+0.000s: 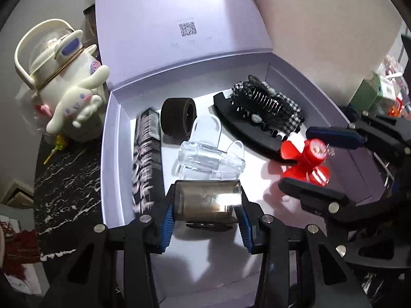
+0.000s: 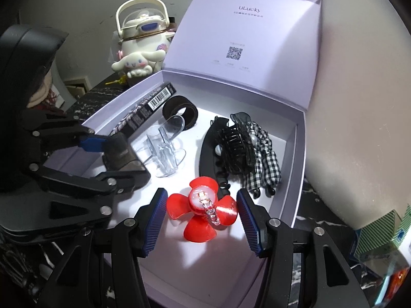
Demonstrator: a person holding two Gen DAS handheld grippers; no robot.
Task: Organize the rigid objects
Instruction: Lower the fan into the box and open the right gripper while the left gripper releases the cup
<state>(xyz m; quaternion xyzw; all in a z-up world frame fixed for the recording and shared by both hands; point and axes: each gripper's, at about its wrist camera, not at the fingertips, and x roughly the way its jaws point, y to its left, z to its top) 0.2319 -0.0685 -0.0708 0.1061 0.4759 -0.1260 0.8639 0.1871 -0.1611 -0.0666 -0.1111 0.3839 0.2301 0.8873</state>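
An open lilac box [image 1: 110, 154] [image 2: 298, 154] holds the items. My left gripper [image 1: 206, 218] [image 2: 114, 159] is shut on a smoky translucent case [image 1: 208, 200] [image 2: 125, 159], held low over the box's near left part. My right gripper [image 2: 201, 213] [image 1: 310, 164] is open, its pads either side of a red flower-shaped clip [image 2: 203, 205] [image 1: 308, 159] that rests on the box floor. I cannot tell whether the pads touch it. Behind lie a clear clip [image 1: 210, 151] [image 2: 164, 148], a brown roller [image 1: 178, 116] [image 2: 181, 111], a black printed carton [image 1: 147, 159] [image 2: 151, 105] and black hair clips [image 1: 259, 113] [image 2: 236, 146].
The box lid [image 1: 179, 18] [image 2: 241, 46] stands upright at the back. A cream character kettle [image 1: 66, 82] [image 2: 141, 43] stands left of the box on a black marble top [image 1: 66, 179]. A white chair back [image 2: 359, 128] rises on the right, with a green carton [image 2: 380, 228] near it.
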